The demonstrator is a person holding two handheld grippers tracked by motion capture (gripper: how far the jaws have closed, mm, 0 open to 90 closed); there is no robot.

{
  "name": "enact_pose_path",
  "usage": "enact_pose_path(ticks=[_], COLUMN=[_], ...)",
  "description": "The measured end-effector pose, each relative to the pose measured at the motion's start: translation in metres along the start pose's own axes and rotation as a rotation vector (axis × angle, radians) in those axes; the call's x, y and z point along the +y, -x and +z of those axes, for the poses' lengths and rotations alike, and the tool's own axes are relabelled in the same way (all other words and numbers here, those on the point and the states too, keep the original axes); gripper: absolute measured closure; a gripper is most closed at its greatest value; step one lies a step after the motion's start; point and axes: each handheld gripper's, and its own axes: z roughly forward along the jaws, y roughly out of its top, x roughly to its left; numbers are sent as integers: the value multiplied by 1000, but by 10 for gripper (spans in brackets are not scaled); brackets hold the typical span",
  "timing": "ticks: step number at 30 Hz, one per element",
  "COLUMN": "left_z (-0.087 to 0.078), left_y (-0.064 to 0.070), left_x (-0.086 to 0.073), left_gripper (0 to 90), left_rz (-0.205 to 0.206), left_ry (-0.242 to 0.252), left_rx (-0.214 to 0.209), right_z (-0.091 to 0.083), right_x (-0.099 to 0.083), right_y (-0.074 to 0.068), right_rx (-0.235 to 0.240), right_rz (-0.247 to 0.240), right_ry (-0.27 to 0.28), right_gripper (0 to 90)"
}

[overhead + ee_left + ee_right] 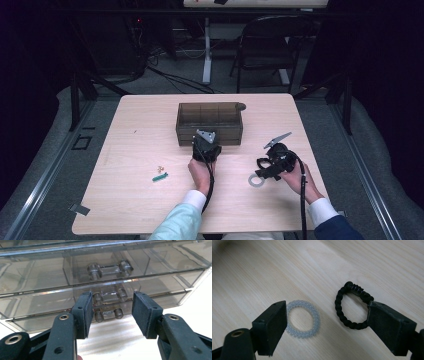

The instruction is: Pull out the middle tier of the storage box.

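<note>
- The left gripper [110,315] stands with its jaws spread wide and nothing between them, pointed straight at the front of the smoke-tinted clear plastic drawer unit [210,122].
- The middle drawer's clear bar handle [110,296] lies directly ahead of that gripper, in line with the gap between the pads. Its long axis runs crosswise, from one pad toward the other, so the jaws would close along the bar's length, not across it.
- A matching handle sits above it [110,269] and another below [108,313]; the lower one is the nearest to the pads. I judge a drawer pull is intended, but which drawer cannot be settled.
- The right gripper [327,325] is likewise open and empty, tipped down over the pale wooden table [145,150].
- A translucent white coiled hair tie [303,318] lies flat just inside its left-hand pad, partly covered by it. A black braided cord bracelet [352,306] lies flat against the right-hand pad. The two rings are apart.
- Hard to make out: the drawers' contents behind the tinted walls; a small green strip [160,177] and tiny pale bits beside it, off to the left gripper's left, too small to identify.
</note>
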Motion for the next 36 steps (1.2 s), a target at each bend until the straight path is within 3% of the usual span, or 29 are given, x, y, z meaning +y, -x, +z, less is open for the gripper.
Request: enact_pose_path(ticks=[10, 36], left_z=[6, 5], left_y=[1, 5], left_x=[-3, -6], left_gripper=[546, 556], left_rz=[-8, -26], left_ry=[-19, 19], left_rx=[24, 47], right_z=[2, 3], right_x=[-1, -1], right_y=[0, 0], right_rx=[3, -2], right_rz=[0, 4], right_ry=[-13, -13], right_gripper=[166, 169])
